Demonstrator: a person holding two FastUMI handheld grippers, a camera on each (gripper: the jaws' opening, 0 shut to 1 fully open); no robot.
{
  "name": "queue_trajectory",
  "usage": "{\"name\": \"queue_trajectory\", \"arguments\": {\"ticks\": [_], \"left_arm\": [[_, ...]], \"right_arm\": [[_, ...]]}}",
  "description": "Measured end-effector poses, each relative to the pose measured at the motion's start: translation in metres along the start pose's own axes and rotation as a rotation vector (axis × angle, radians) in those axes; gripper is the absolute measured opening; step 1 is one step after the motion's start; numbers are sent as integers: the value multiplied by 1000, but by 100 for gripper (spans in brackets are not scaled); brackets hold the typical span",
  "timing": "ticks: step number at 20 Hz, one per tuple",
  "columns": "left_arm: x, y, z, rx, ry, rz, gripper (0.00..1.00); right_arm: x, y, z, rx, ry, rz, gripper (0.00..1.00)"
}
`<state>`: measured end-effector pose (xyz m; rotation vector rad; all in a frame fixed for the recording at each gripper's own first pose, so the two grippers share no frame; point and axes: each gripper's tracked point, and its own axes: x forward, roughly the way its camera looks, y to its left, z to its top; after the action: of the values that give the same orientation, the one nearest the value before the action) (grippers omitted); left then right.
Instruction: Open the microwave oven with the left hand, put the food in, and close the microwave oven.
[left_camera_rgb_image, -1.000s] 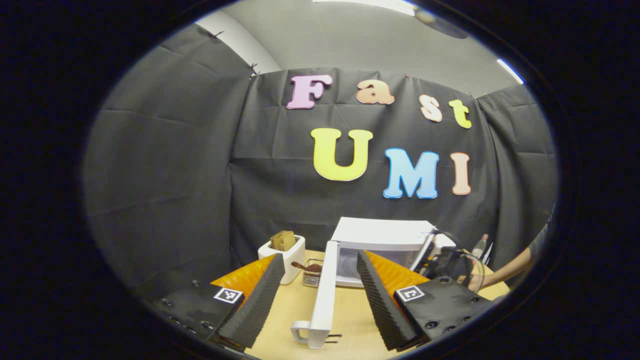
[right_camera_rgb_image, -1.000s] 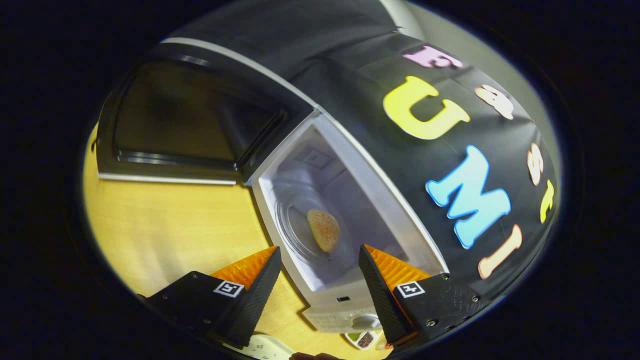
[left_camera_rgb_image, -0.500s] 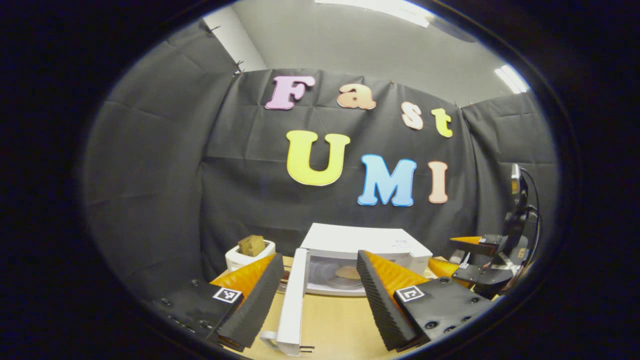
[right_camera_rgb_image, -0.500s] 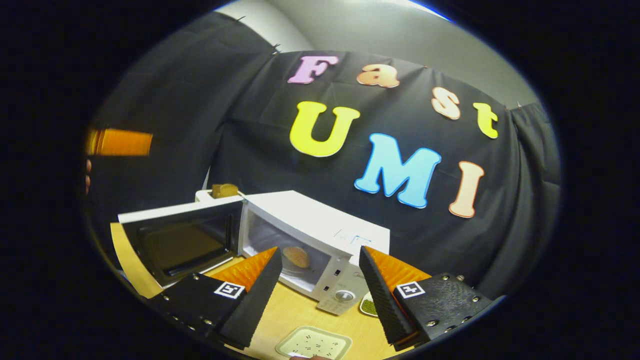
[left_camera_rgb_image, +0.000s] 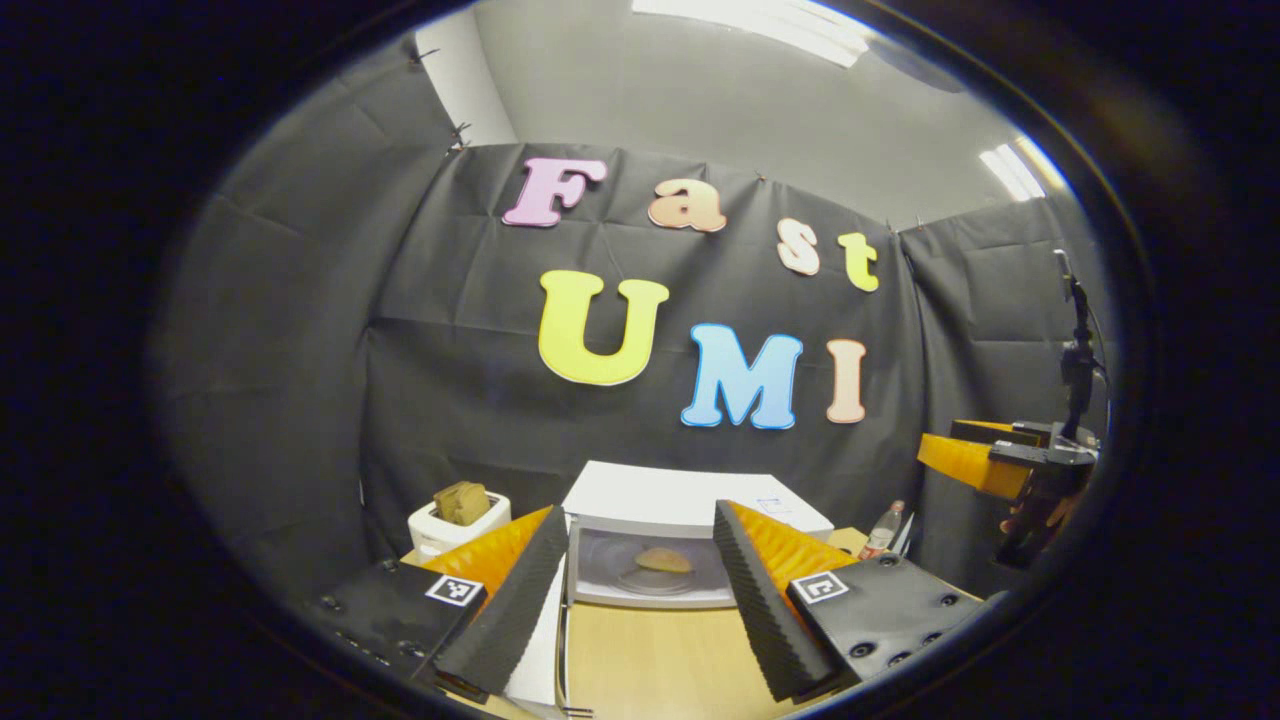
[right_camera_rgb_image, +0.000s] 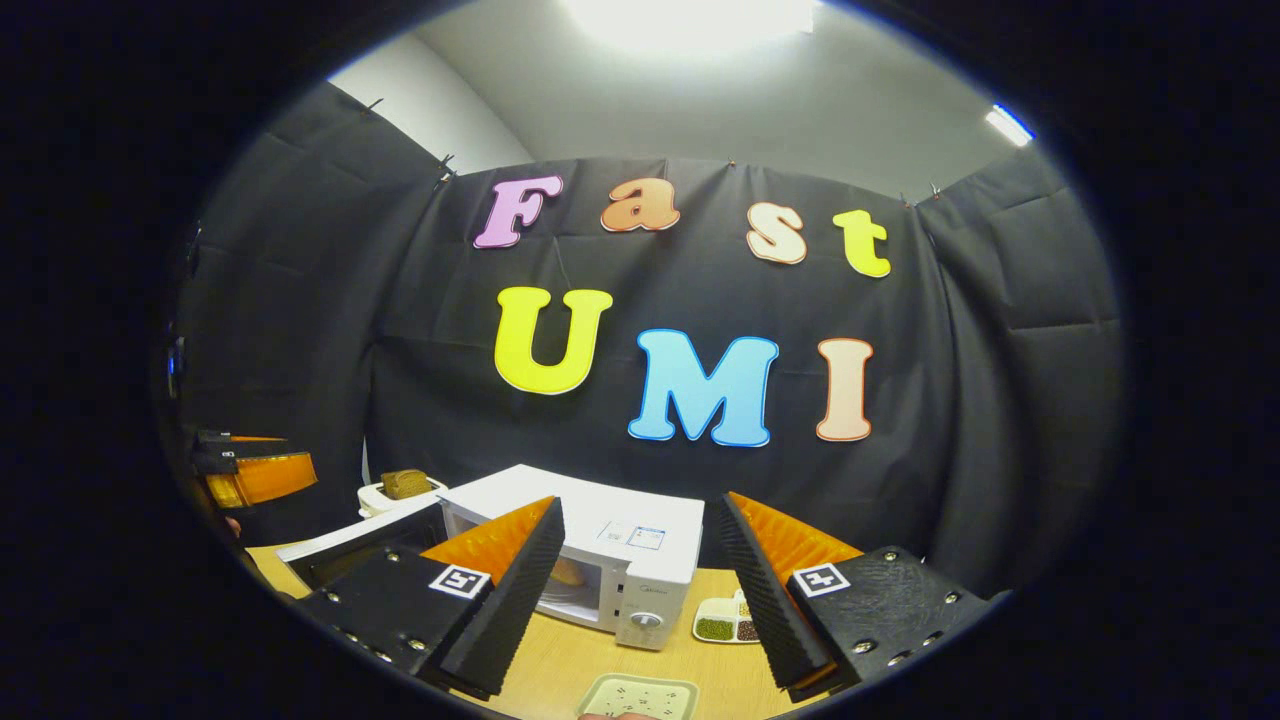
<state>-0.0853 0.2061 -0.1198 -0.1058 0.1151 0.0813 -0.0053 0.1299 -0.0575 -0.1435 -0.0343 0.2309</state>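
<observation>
We see the worktop (left_camera_rgb_image: 650, 670) carrying the white microwave oven (left_camera_rgb_image: 690, 500), its door (left_camera_rgb_image: 540, 640) swung wide toward us at the left of the cavity. Stickers on its top (right_camera_rgb_image: 632, 535) are too small for us to read. Against the pictures from a second ago, both cameras have drawn back and risen: the right gripper view no longer looks straight into the cavity but at the whole oven from farther off.

The food (left_camera_rgb_image: 665, 560), a flat tan piece, lies on the glass turntable (left_camera_rgb_image: 650, 580) inside the oven. Behind the door a white toaster (left_camera_rgb_image: 458, 520) holds a brown slice (left_camera_rgb_image: 462, 500). To the right of the oven a small divided dish (right_camera_rgb_image: 722, 626) carries green and dark contents, and a pale tray (right_camera_rgb_image: 640, 695) lies nearest us.

Our left hand-held gripper (left_camera_rgb_image: 635, 600) has its fingers well apart, gripping nothing, the door's edge low between them. Our right hand-held gripper (right_camera_rgb_image: 640, 590) likewise stands spread and empty.
</observation>
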Motion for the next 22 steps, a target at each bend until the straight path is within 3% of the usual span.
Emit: {"name": "queue_trajectory", "arguments": {"ticks": [1,2,4,7,10,14,22], "left_arm": [[-2,8,-2,-2,7,13,94],[-6,16,-4,-4,16,16,95],[-16,30,-9,0,34,21,78],[-29,57,-24,33,86,62,7],[-44,89,-55,110,157,118,5],[-60,127,-96,58,244,205,7],[-76,124,-153,48,342,227,5]], "right_arm": [[-2,2,0,0,3,3,94],[-5,3,0,0,4,3,94],[-6,0,1,-4,3,-24,94],[-7,4,-1,14,1,-33,94],[-6,4,1,21,0,-31,94],[-8,4,4,13,-9,-31,94],[-1,6,-6,-1,18,-24,94]]}}
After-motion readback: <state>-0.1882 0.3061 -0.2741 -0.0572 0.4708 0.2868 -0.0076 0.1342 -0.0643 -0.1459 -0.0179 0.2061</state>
